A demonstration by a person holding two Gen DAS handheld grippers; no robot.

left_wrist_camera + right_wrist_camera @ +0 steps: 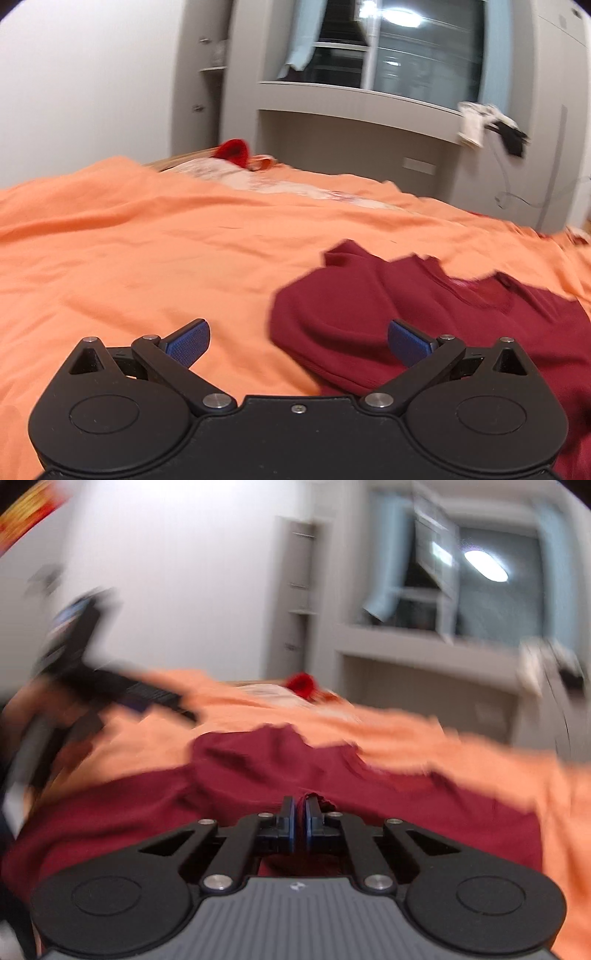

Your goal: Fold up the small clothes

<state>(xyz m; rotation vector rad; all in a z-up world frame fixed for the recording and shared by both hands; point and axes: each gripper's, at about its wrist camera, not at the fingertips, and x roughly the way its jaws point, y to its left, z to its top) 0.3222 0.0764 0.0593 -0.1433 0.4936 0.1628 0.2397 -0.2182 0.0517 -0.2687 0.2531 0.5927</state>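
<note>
A small dark red shirt (pixel 369 306) lies on the orange bed cover (pixel 147 251), partly folded, neckline to the right. My left gripper (pixel 298 343) is open and empty, just above the shirt's left edge. In the right wrist view, which is blurred, the same shirt (pixel 258 775) fills the middle. My right gripper (pixel 299 812) is shut on a bunched edge of the shirt. The left gripper (pixel 74 672) shows as a dark blur at the far left of that view.
A pale patterned cloth (pixel 258 177) and a red item (pixel 234 149) lie at the far side of the bed. Beyond stand a grey window ledge (pixel 354 96) with clothes hanging (pixel 487 125), and a white wall.
</note>
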